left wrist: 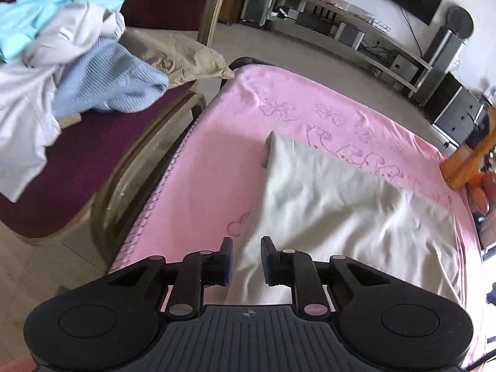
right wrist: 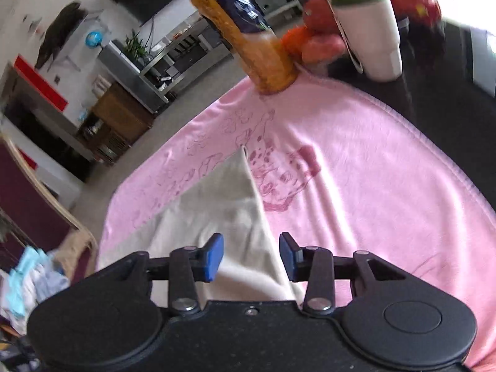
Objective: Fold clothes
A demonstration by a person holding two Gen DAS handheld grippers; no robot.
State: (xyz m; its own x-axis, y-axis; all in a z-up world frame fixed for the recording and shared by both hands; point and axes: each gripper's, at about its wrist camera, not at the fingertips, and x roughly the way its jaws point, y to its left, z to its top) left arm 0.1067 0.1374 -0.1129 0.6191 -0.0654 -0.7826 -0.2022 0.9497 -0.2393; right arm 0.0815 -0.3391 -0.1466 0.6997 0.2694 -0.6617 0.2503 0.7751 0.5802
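Cream cloth [left wrist: 341, 210] lies flat on the pink blanket [left wrist: 217, 161] that covers the desk, with a few soft wrinkles across it. It fills the near middle of the desk and reaches toward the far edge, where one corner is turned up a little. My left tongs [left wrist: 246, 259] hang just above the cloth's left border near the near edge of the desk, jaws apart, nothing between them; the left finger sits over pink blanket and the right finger over the cream fabric. My right tongs [right wrist: 251, 257] hover over the cloth's right border, also parted and holding nothing, with the cloth's right edge running between the fingers toward a pointed far corner [right wrist: 243, 152]. I cannot tell whether either pair touches the fabric.

At the far right corner of the desk an orange bottle [right wrist: 248, 40] stands on the blanket, with a white cup [right wrist: 369, 34] and some red and orange fruit [right wrist: 313, 40] just beside it. Off the desk's left edge a chair [left wrist: 77, 161] with a dark red seat carries a heap of other clothes [left wrist: 68, 62]: white, pale blue, turquoise and tan pieces.
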